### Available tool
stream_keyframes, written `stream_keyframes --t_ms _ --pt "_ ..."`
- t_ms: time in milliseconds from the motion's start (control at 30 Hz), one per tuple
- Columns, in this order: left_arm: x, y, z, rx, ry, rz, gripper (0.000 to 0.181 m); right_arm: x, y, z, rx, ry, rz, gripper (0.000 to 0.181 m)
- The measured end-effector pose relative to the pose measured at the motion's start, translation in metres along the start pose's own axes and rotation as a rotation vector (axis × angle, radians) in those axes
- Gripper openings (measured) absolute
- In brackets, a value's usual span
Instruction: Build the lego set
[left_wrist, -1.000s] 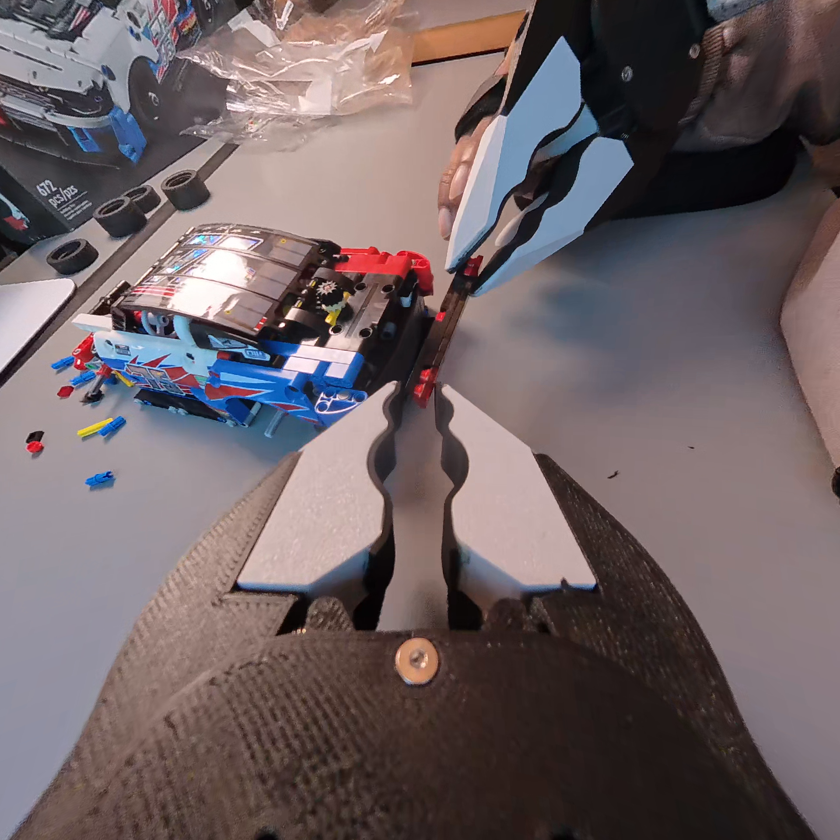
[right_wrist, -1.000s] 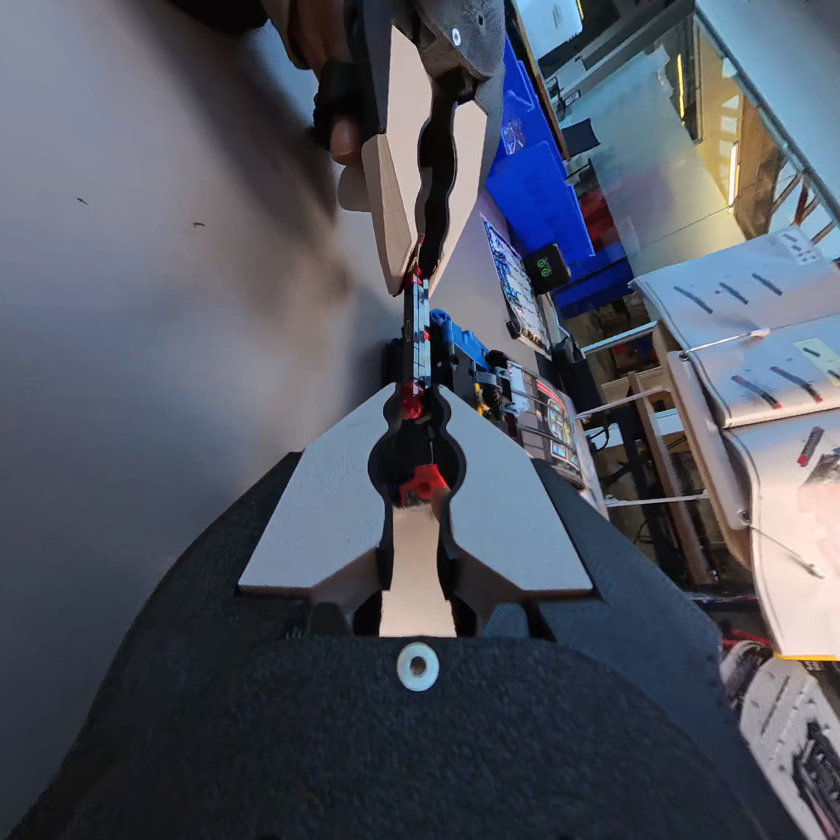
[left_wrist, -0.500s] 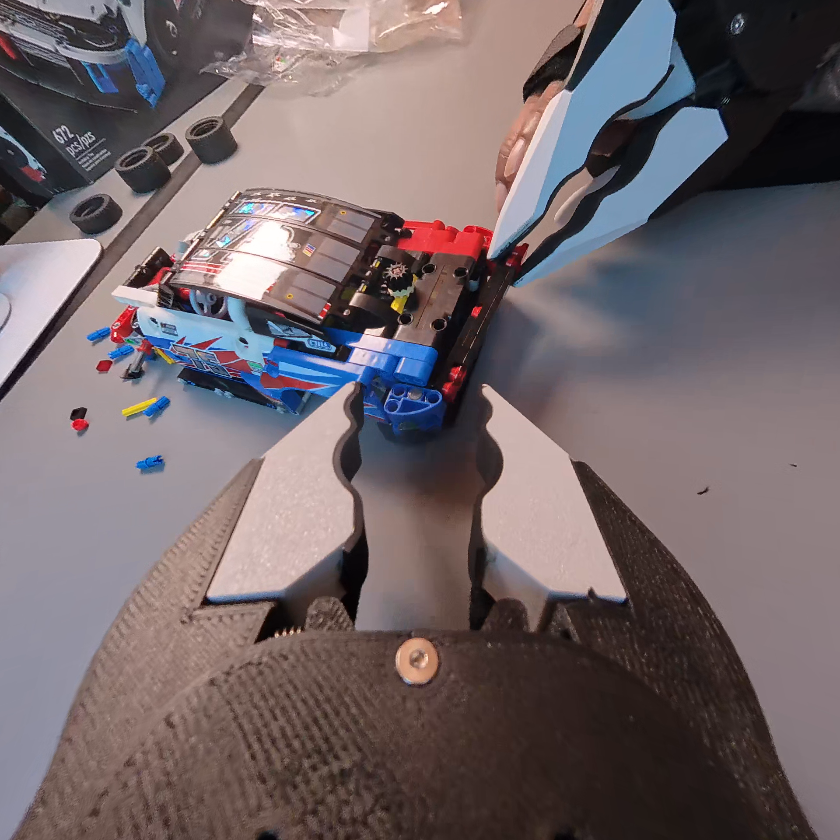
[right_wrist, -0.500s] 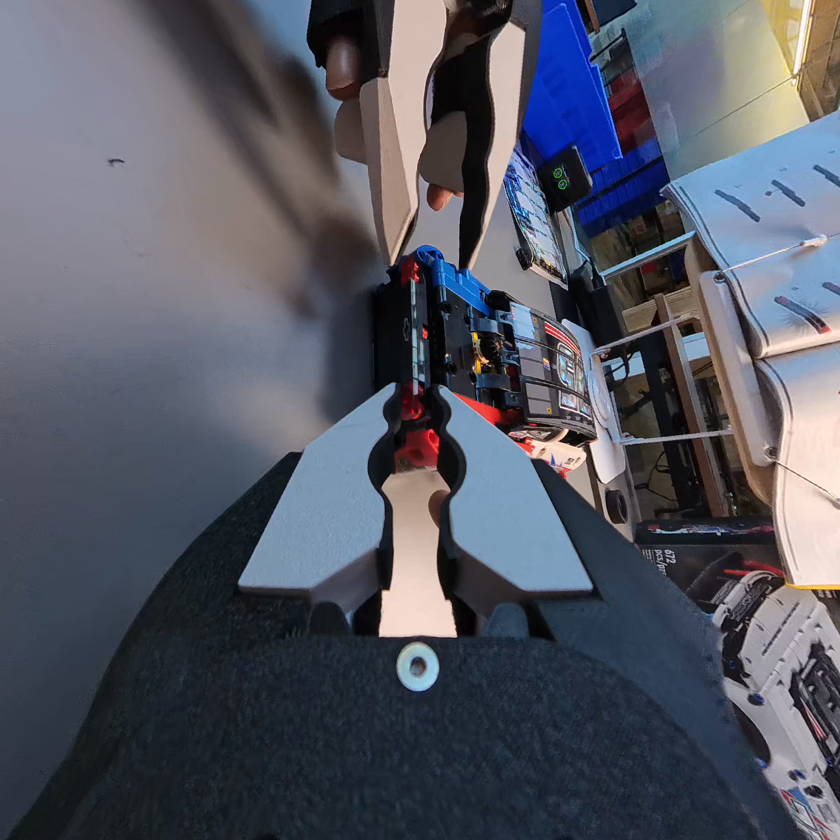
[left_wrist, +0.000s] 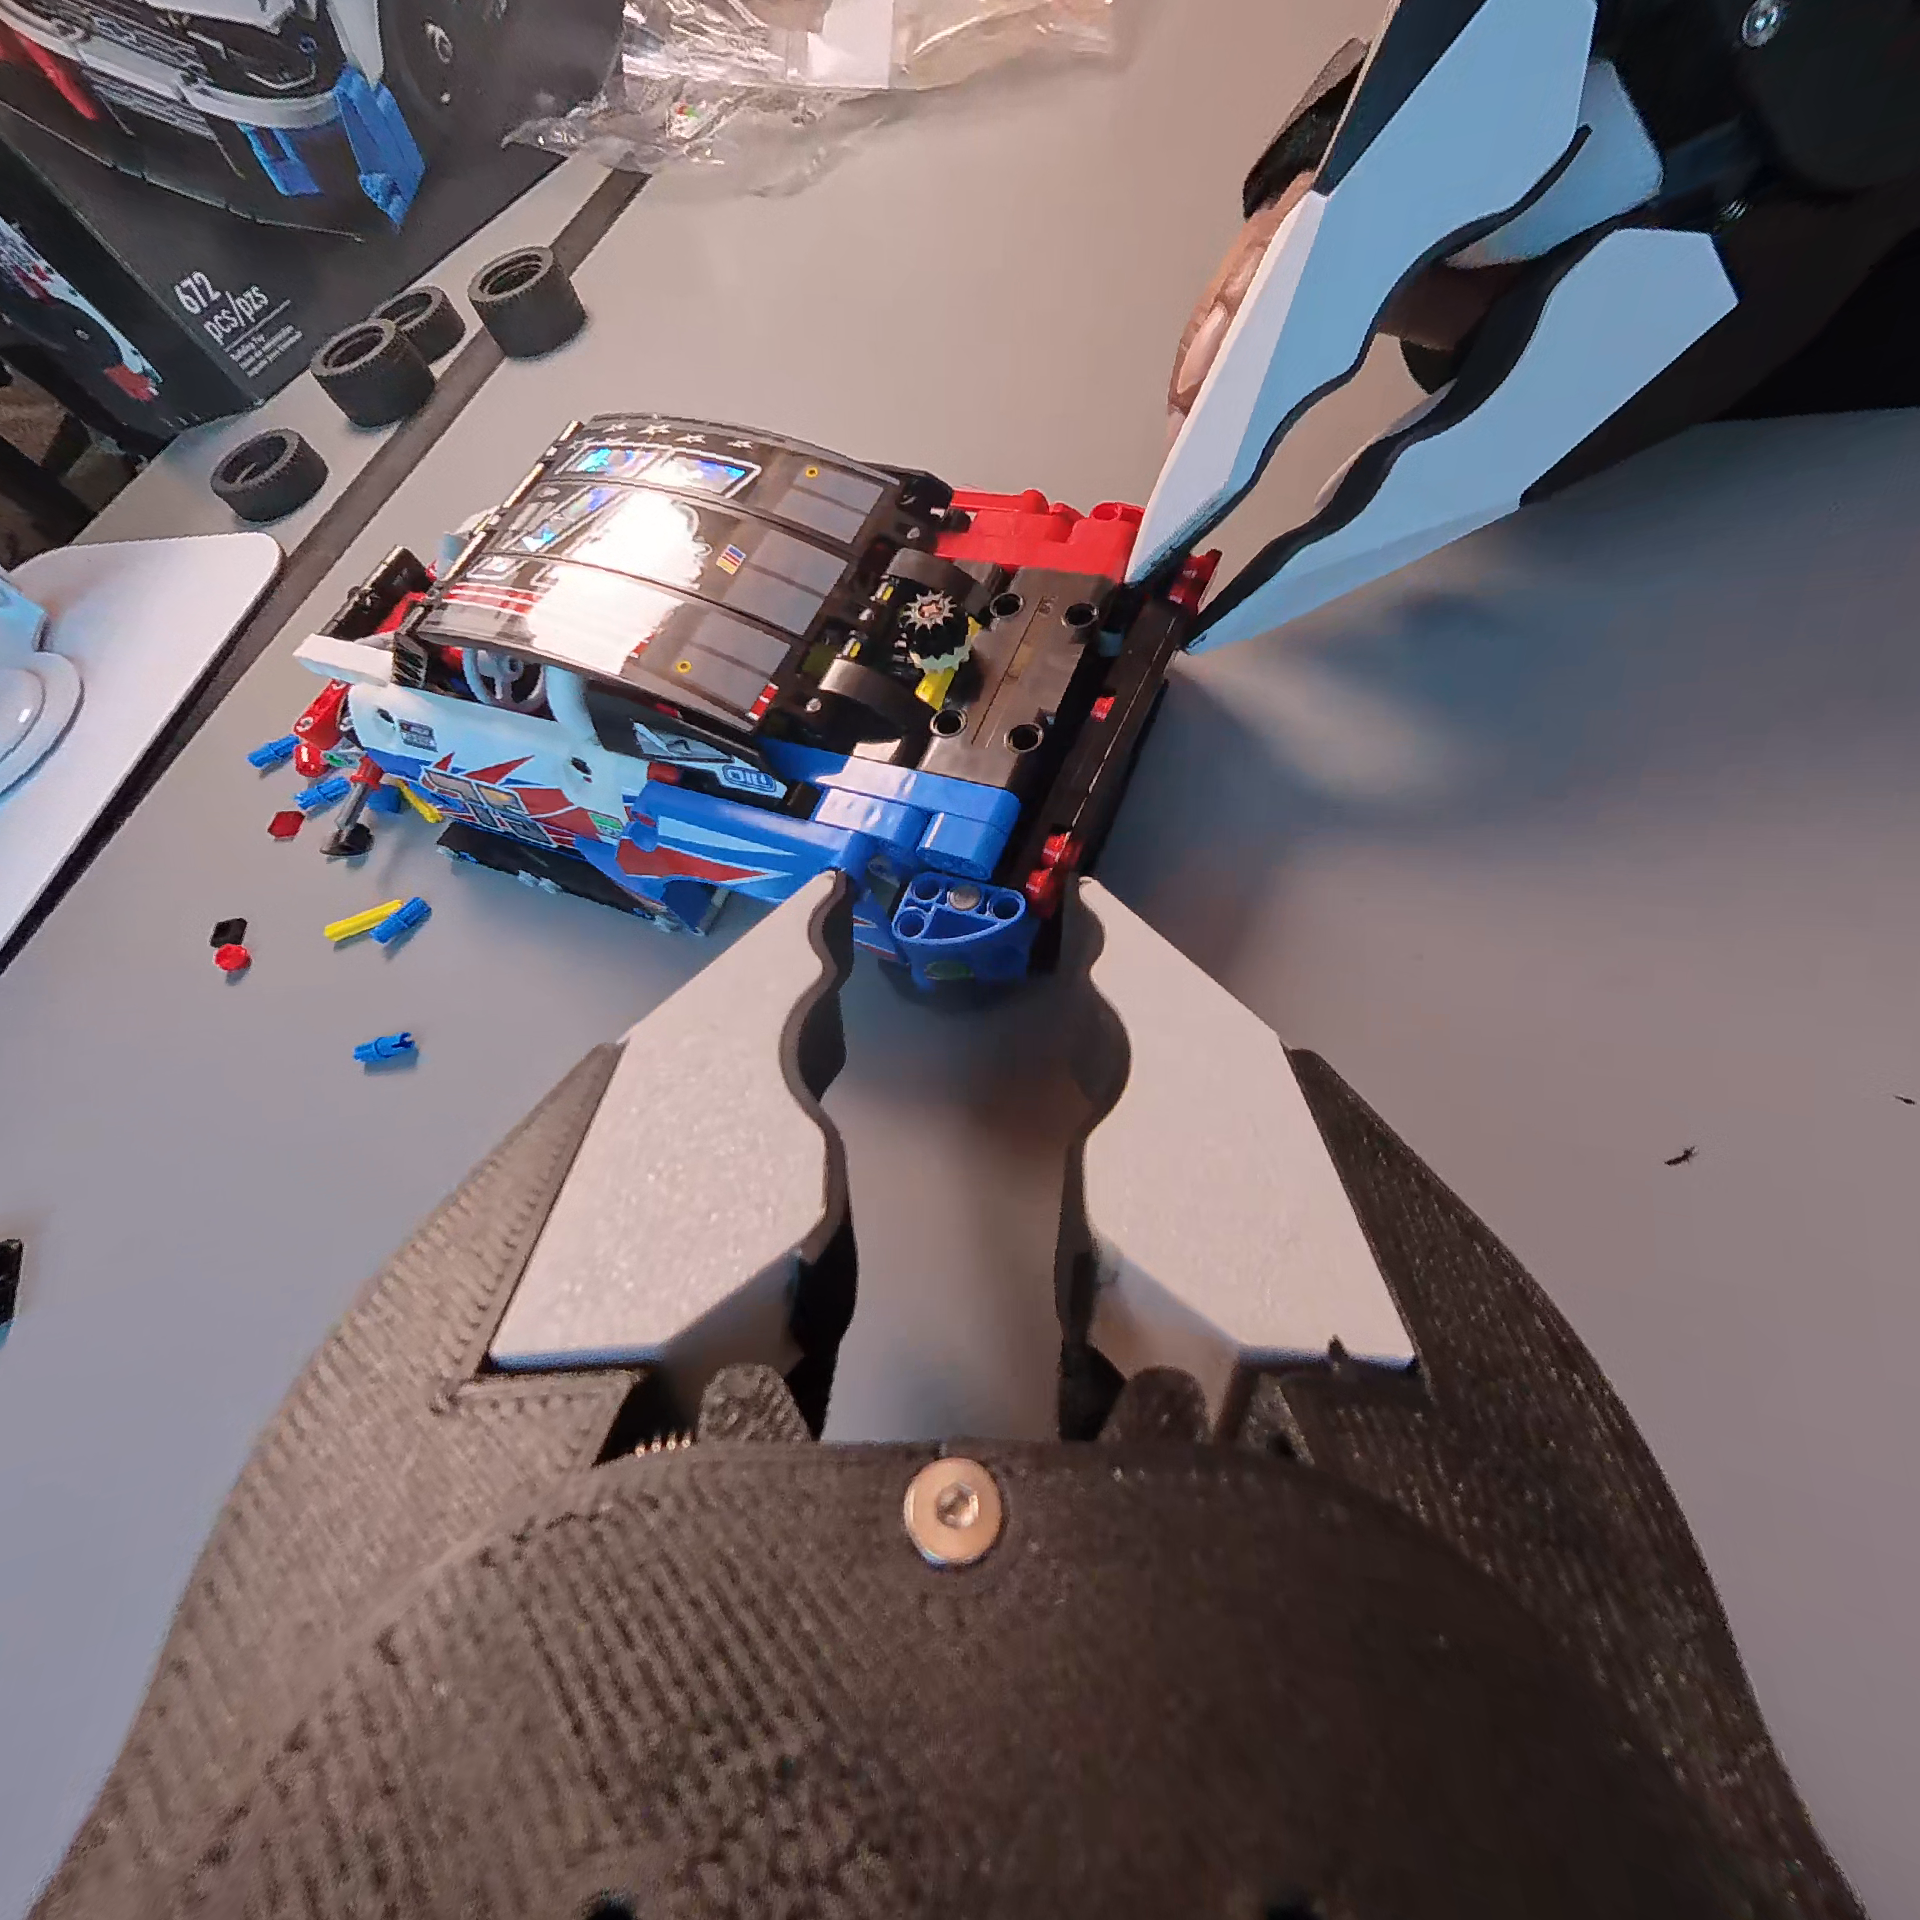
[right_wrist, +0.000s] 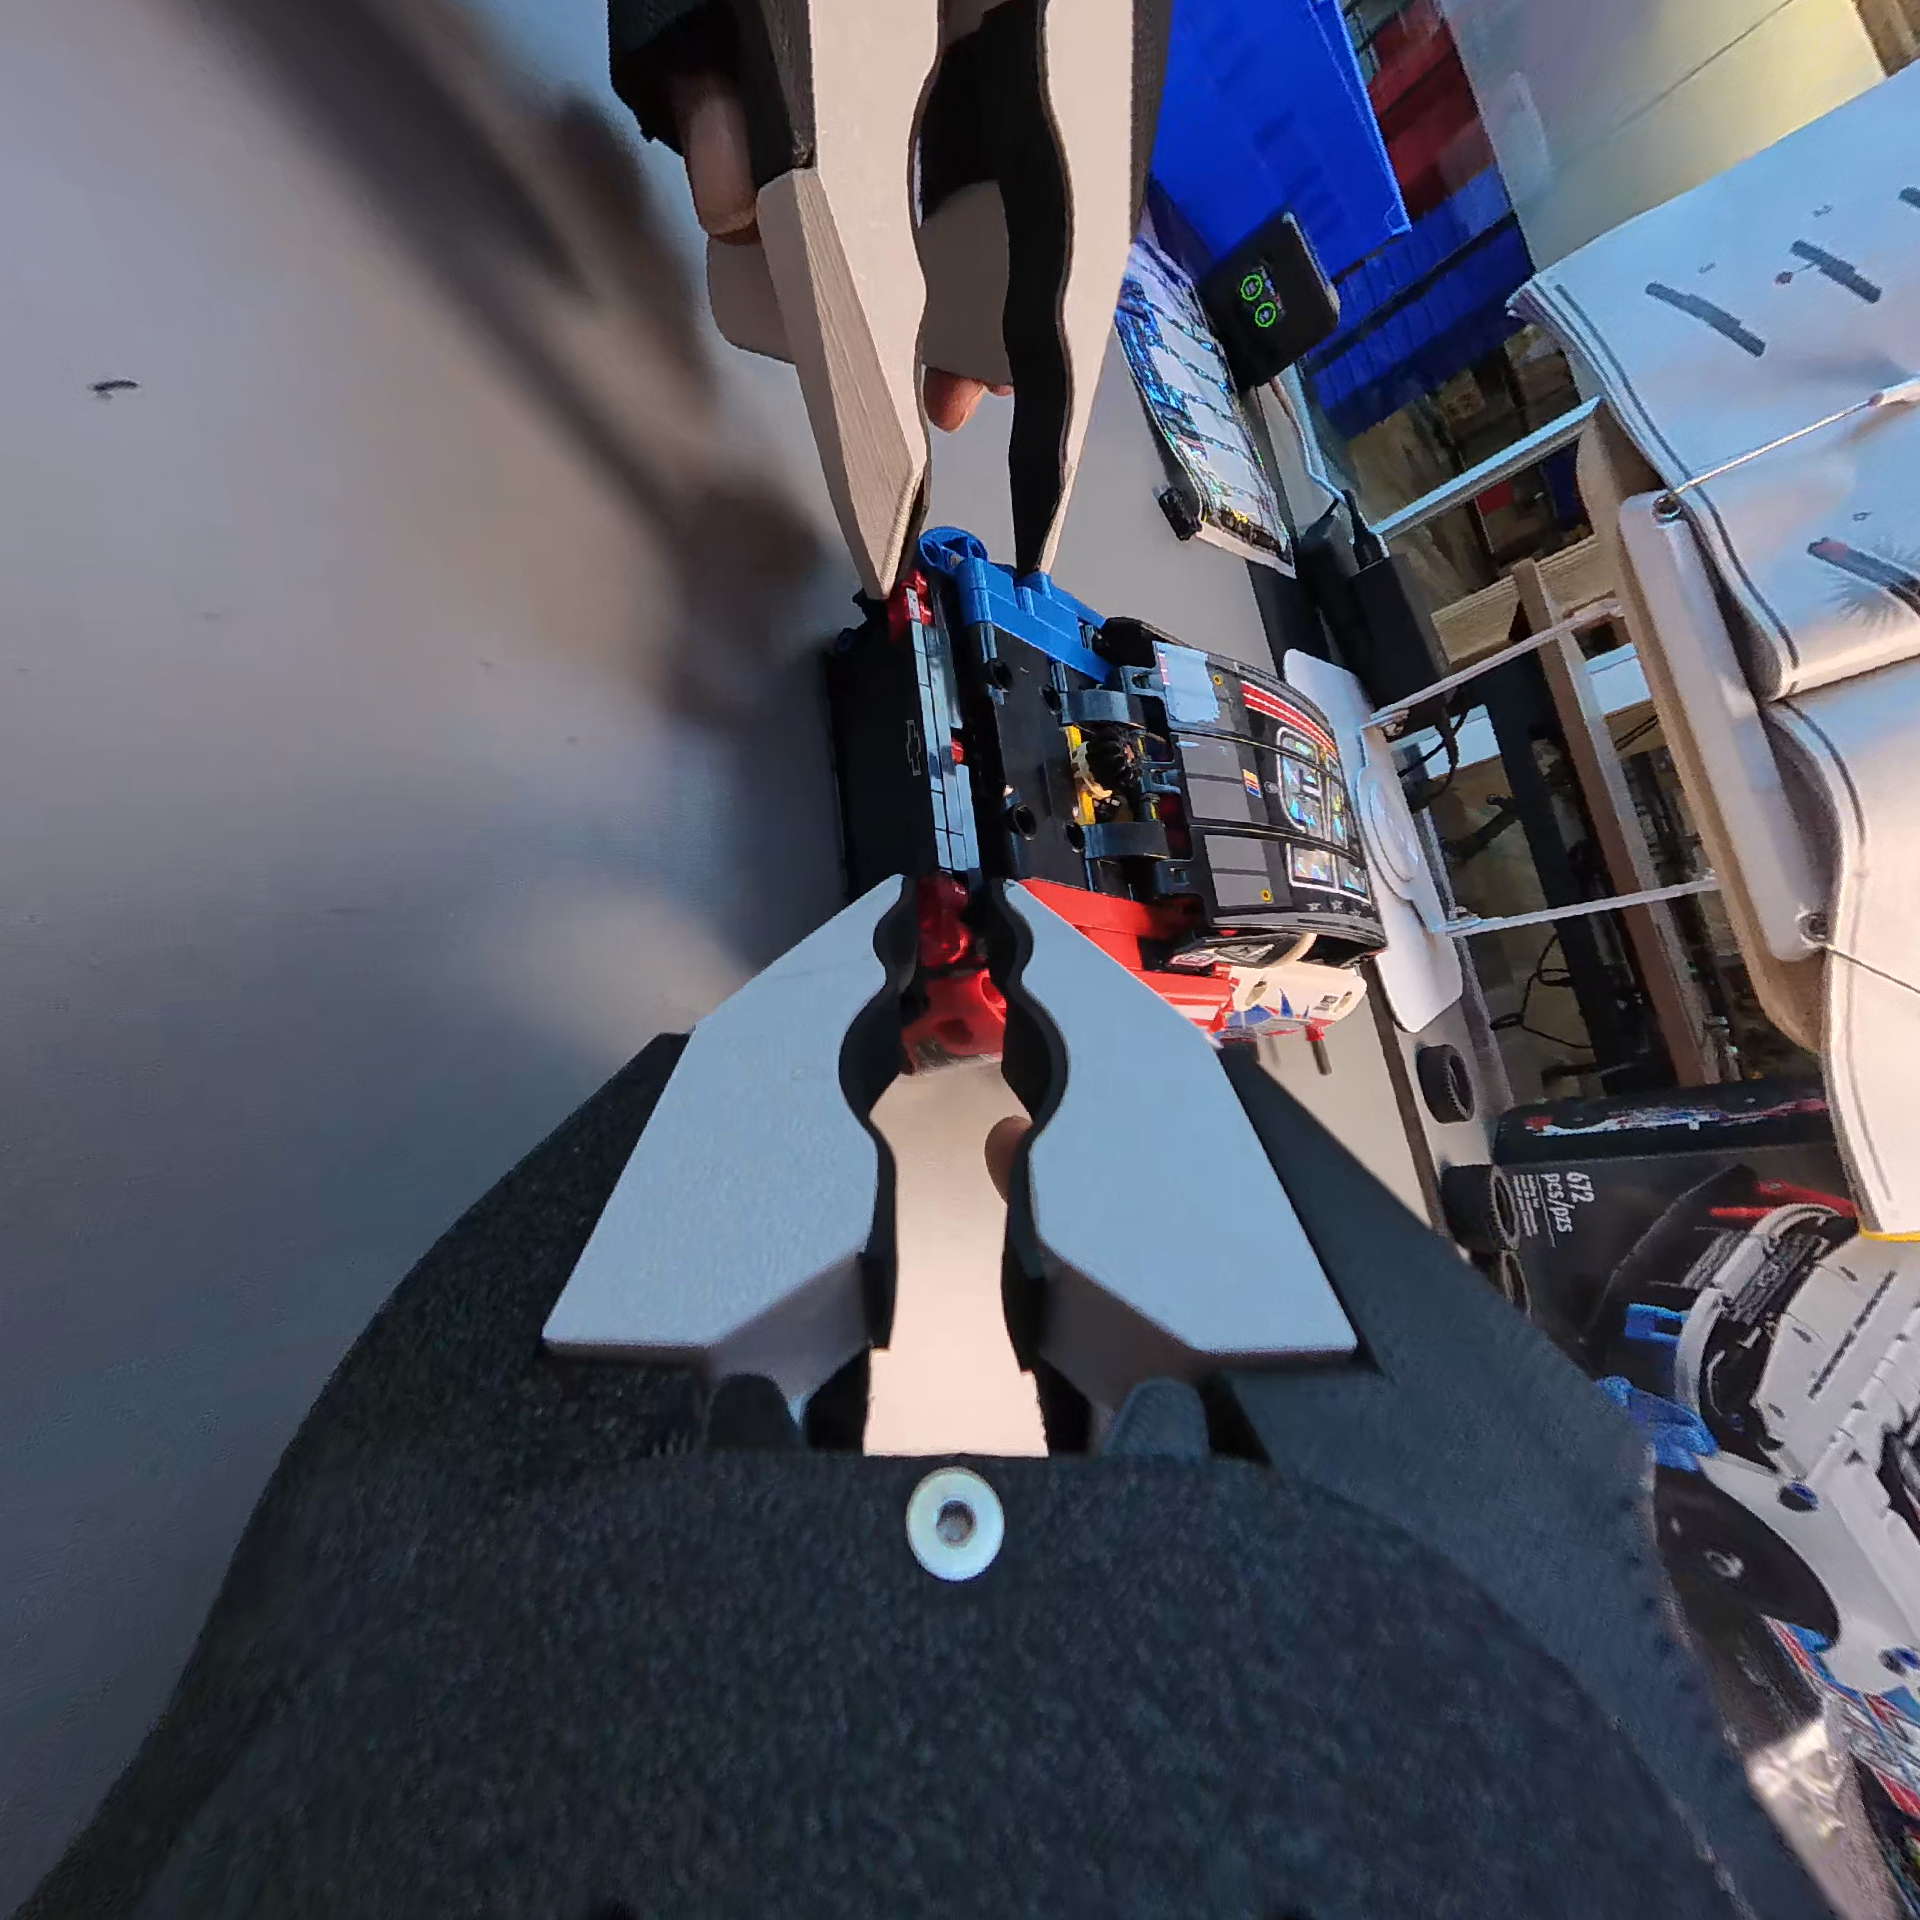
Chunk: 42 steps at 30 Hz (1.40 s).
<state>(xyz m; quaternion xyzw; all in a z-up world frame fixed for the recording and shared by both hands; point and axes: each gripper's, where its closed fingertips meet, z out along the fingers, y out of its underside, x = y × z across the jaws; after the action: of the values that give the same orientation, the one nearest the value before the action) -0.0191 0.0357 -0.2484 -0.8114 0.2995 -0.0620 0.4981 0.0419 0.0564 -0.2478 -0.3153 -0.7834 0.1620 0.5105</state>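
the lego car (left_wrist: 727, 675) lies on the grey counter (left_wrist: 1507, 935) with its body largely built: black roof panels, white and blue sides with red flashes, an exposed gear behind the cabin. a black rear panel (right_wrist: 894, 748) with red pegs stands against the car's back end, and it looks as if this panel is just being pressed home. the right tool (right_wrist: 948, 914) is pinching the red end of that panel at the car's far corner, its fingers close together around it. the left tool (left_wrist: 956, 904) has its fingers spread, straddling the blue corner of the car without gripping anything; whether a tip touches the panel cannot be told. much seems left: four black tyres (left_wrist: 374, 364) sit unmounted near the counter's edge, no wheels show on the car, and small loose pins (left_wrist: 379, 920) in blue, yellow, red and black are scattered just beside its nose. the counter is plain and matt, with a clear plastic bag (left_wrist: 831, 73) and the set's box (left_wrist: 156, 208) at the back. beyond it, in the right wrist view, are blue bins (right_wrist: 1299, 135), an open instruction booklet (right_wrist: 1766, 364) on a stand and cluttered shelving in a workshop-like room.
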Motion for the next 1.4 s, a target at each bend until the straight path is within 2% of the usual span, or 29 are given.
stream_keyframes --t_ms 200,367,467,600,667,800,900,1067,1200,1400 --pt "-0.001 -0.002 0.002 0.019 -0.005 -0.017 0.038 0.009 0.002 -0.004 0.016 0.031 0.048 0.014" --pt "-0.001 -0.002 0.003 0.021 -0.018 -0.013 0.038 0.011 0.005 -0.005 0.013 0.012 0.108 0.024" --pt "-0.001 -0.002 0.004 0.023 -0.025 -0.011 0.038 0.016 0.003 -0.007 0.050 -0.025 0.243 0.042" --pt "-0.002 -0.002 0.004 0.025 -0.031 -0.017 0.038 0.026 0.008 -0.002 0.043 -0.121 0.494 0.089" --pt "-0.002 -0.002 0.004 0.024 -0.033 -0.018 0.039 0.030 0.017 0.005 0.016 -0.156 0.537 0.100" --pt "-0.003 -0.002 0.005 0.022 -0.042 -0.025 0.039 0.034 0.031 0.016 -0.015 -0.247 0.570 0.103" --pt "-0.003 -0.002 0.005 0.021 -0.049 -0.027 0.040 0.032 0.035 0.020 -0.021 -0.317 0.590 0.092" --pt "-0.007 -0.002 0.005 0.030 -0.058 -0.069 0.042 0.035 0.036 0.021 0.007 -0.312 0.591 0.088" --pt "-0.013 0.004 0.006 0.005 -0.061 -0.134 0.055 0.034 0.036 0.022 0.002 -0.298 0.581 0.090" --pt "-0.012 0.006 0.007 0.015 -0.024 -0.192 0.053 0.032 0.036 0.023 0.004 -0.278 0.570 0.096"
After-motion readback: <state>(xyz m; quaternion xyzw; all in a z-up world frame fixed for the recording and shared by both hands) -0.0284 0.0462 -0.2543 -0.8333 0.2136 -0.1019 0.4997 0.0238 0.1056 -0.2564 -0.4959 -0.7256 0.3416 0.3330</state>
